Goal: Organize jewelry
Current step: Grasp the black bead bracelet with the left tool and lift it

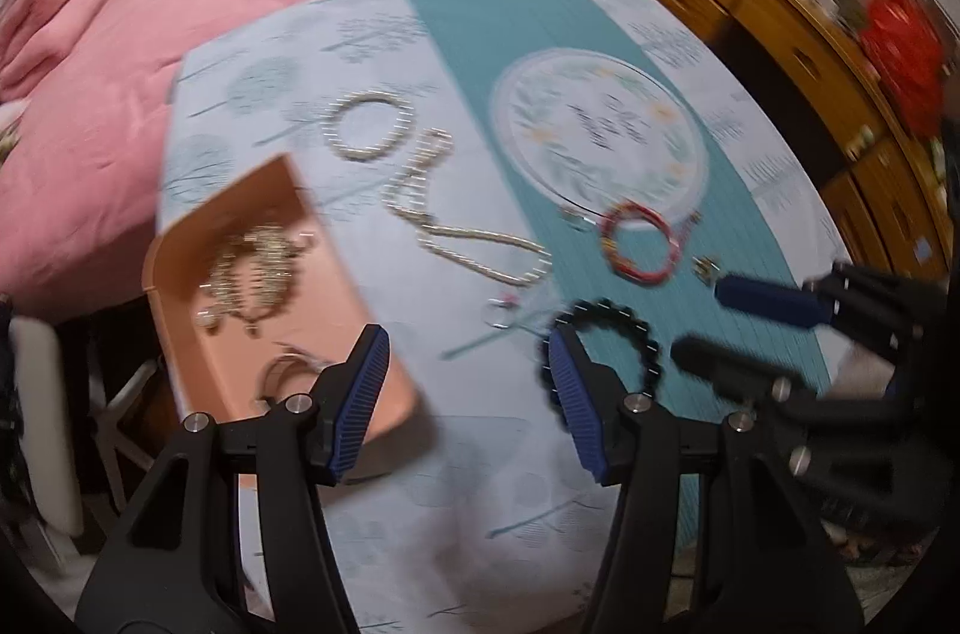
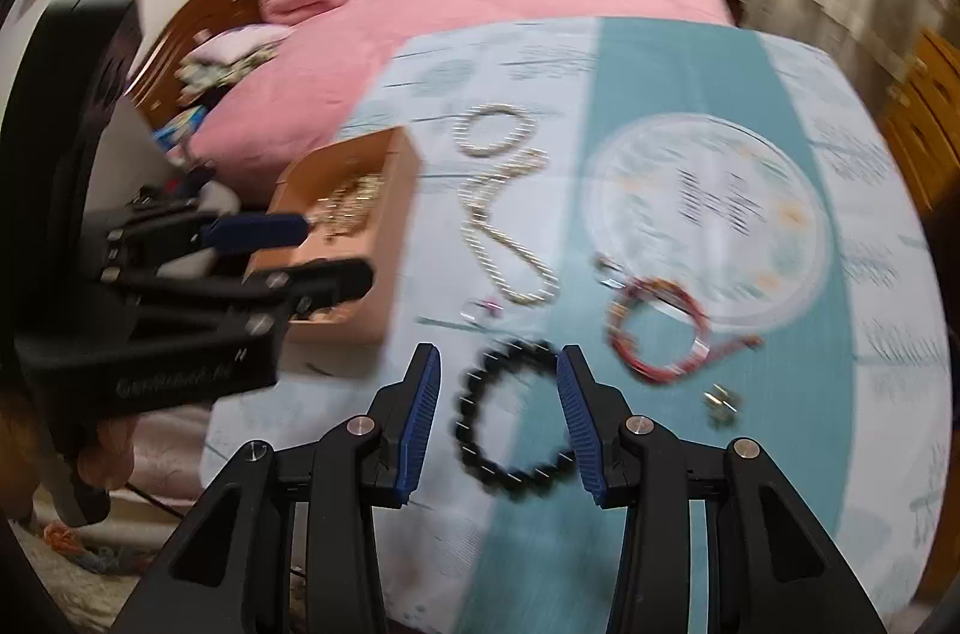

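Note:
A peach box [image 1: 336, 310] [image 2: 396, 190] with gold jewelry inside sits at the table's left edge. On the cloth lie a pearl bracelet [image 1: 371, 125] [image 2: 493, 131], a pearl necklace [image 1: 462, 232] [image 2: 504, 238], a red bangle set [image 1: 639, 244] [image 2: 657, 334], small earrings [image 2: 723, 403] and a black bead bracelet [image 1: 630, 334] [image 2: 516, 418]. My left gripper [image 1: 465, 355] is open over the cloth beside the box. My right gripper [image 2: 498, 364] is open, its blue pads [image 2: 420, 412] either side of the black bracelet.
A clear round lid or plate [image 1: 600, 136] [image 2: 708, 220] lies on the teal stripe. A pink bed [image 1: 180, 52] is behind the table, wooden drawers [image 1: 840, 82] at right. A small ring [image 2: 480, 310] lies near the necklace.

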`<state>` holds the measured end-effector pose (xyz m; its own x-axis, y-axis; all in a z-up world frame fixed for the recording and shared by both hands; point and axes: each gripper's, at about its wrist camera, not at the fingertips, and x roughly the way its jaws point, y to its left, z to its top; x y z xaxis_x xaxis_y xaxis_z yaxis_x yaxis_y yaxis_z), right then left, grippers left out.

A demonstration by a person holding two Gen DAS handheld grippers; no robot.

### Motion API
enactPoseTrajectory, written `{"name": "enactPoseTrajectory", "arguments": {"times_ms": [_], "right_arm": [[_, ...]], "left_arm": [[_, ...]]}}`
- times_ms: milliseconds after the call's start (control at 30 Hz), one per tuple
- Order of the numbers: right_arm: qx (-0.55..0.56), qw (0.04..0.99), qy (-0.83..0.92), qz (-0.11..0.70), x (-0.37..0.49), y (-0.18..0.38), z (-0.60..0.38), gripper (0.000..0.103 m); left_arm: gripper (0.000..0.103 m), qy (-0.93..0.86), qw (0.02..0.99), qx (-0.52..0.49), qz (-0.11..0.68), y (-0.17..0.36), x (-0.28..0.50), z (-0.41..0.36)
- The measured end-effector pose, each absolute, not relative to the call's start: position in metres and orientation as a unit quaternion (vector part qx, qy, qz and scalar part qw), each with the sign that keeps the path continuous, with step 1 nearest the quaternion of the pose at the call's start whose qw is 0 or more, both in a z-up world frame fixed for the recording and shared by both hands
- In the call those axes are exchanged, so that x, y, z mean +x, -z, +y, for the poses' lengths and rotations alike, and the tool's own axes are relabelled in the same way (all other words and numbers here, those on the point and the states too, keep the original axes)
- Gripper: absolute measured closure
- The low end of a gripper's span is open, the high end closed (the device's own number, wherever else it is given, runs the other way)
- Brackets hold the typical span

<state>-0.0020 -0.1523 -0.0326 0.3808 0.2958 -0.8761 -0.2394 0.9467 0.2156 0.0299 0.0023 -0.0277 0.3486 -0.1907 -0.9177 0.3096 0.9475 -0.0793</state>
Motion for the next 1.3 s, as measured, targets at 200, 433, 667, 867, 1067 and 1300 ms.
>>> {"name": "enactPoseTrajectory", "arguments": {"times_ms": [200,433,667,867,1067,1300], "right_arm": [[0.056,0.831,-0.109,0.543,-0.018,0.042,-0.196,0.061],[0.097,0.826,-0.062,0.553,-0.022,0.066,-0.236,0.061],[0.107,0.821,-0.041,0.559,-0.011,0.090,-0.252,0.061],[0.104,0.819,-0.047,0.563,0.006,0.106,-0.252,0.068],[0.084,0.816,-0.056,0.570,0.017,0.120,-0.242,0.071],[0.041,0.822,-0.057,0.565,0.020,0.127,-0.231,0.083]], "left_arm": [[0.050,0.188,0.796,0.059,0.572,0.049,0.021,-0.030],[0.050,0.173,0.772,0.048,0.610,0.088,0.022,-0.048],[0.050,0.152,0.760,0.059,0.629,0.117,0.028,-0.057],[0.050,0.141,0.756,0.060,0.636,0.128,0.032,-0.057],[0.050,0.138,0.763,0.068,0.628,0.129,0.034,-0.058],[0.052,0.130,0.769,0.091,0.619,0.130,0.028,-0.069]]}}
